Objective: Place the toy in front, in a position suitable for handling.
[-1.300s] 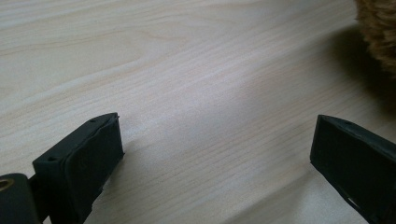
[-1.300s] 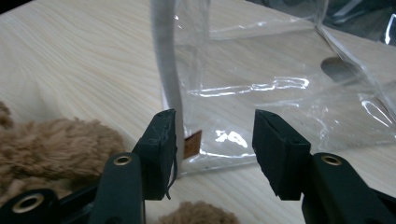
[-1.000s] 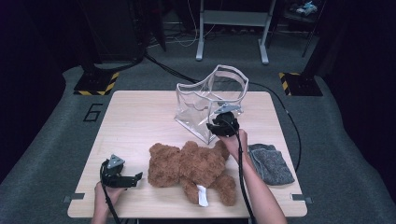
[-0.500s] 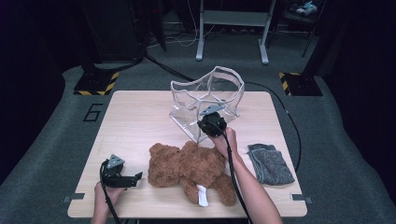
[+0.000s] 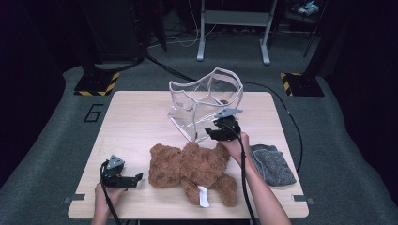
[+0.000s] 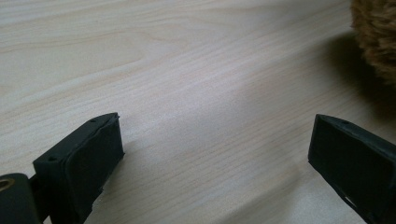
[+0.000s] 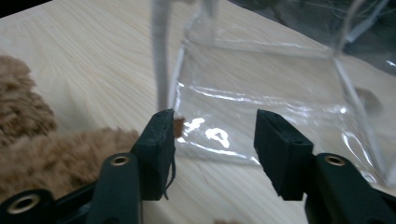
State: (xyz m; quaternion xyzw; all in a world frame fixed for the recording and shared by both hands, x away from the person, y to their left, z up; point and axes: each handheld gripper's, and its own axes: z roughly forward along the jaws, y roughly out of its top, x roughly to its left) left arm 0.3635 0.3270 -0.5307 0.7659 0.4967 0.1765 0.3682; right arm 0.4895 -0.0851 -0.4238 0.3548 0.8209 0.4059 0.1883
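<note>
A brown teddy bear point(image 5: 192, 164) lies on its back at the front middle of the wooden table point(image 5: 136, 117). Behind it a clear plastic bag point(image 5: 202, 103) sits tipped, its mouth facing the front. My right gripper point(image 5: 212, 136) hovers at the bag's near edge, just above the bear. Its jaws have just been opening. In the right gripper view my right gripper point(image 7: 215, 135) frames the bag's point(image 7: 280, 88) floor with nothing pressed between the pads, and bear fur point(image 7: 42, 149) shows at the left. My left gripper point(image 5: 136, 178) rests open on the table left of the bear; my left gripper point(image 6: 215, 149) spans bare wood.
A folded grey cloth point(image 5: 272, 164) lies at the table's right, beside the right forearm. Bare wood stretches across the table's left half. Grey carpet and metal stand legs lie beyond the far edge.
The right gripper dragged the bag's near edge left and tipped the bag over, then let it go and drew back a little. The left gripper has kept still.
</note>
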